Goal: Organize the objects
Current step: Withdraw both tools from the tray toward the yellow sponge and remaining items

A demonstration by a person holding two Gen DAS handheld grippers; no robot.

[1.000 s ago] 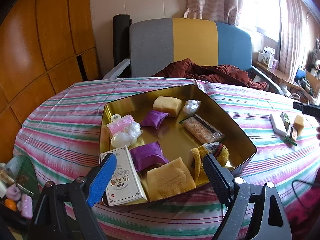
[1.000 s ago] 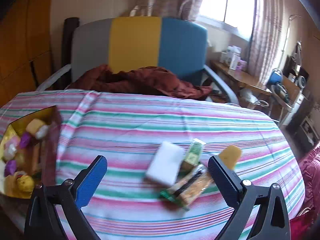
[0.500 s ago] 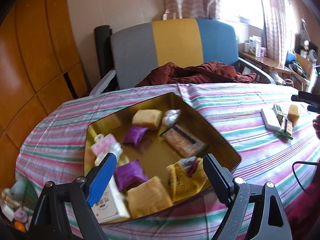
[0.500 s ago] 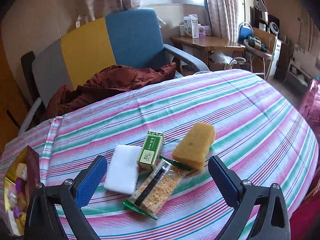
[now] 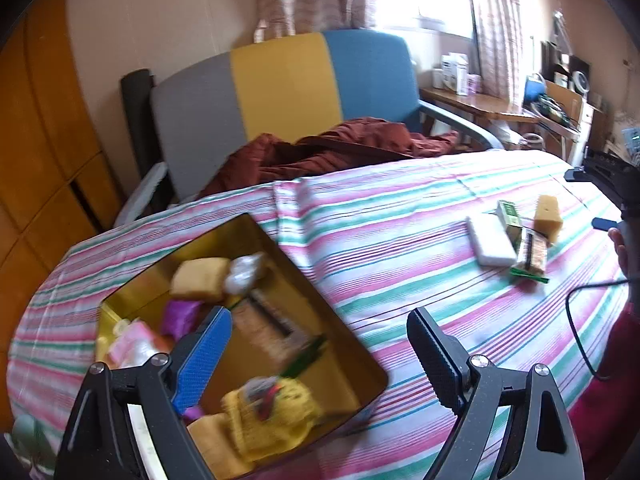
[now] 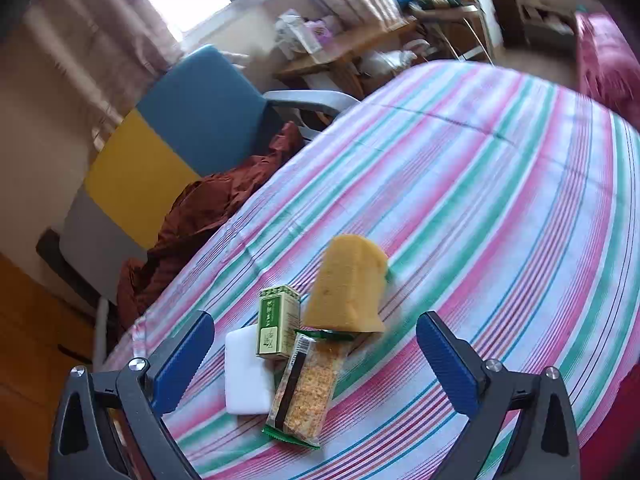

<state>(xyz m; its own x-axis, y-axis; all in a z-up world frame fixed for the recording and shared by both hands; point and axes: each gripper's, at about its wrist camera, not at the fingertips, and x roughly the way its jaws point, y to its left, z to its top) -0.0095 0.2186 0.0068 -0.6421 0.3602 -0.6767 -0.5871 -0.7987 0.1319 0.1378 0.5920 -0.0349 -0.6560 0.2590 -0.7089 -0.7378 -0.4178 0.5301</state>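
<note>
Tongs are seen spread wide and empty in both wrist views: the right tongs [image 6: 316, 364] are held low over a small cluster of loose things, and the left tongs [image 5: 320, 354] are held above the near corner of a gold tin [image 5: 352, 344].

Nearest the right tongs, a cracker packet [image 6: 306, 390] in clear wrap with green ends is laid flat on the striped tabletop [image 6: 480, 208]. Just to its left a white block [image 6: 244, 376] is found, partly covered by a small green box [image 6: 278, 322] resting against it. Beyond the packet, touching its far end, a yellow sponge [image 6: 348, 284] is propped up.

All four are judged light. The sponge is soft and would be squashed by a firm pinch, so it is best taken across its narrow sides with gentle pressure. The packet is slippery and its crackers brittle; a hold across its short width near the middle is suggested. The green box is stiff card and could be gripped across its long faces.

In the left view the cluster is seen well to the right of the tin, which already holds a sponge, purple sachets [image 5: 180, 316], a pink item and a yellow cloth [image 5: 276, 412], all blurred. The loose things are probably meant for the tin, and none is yet held.

Farther off, a grey, yellow and blue chair [image 5: 280, 92] with a red-brown cloth [image 5: 340, 148] on it is seen behind the tabletop.
</note>
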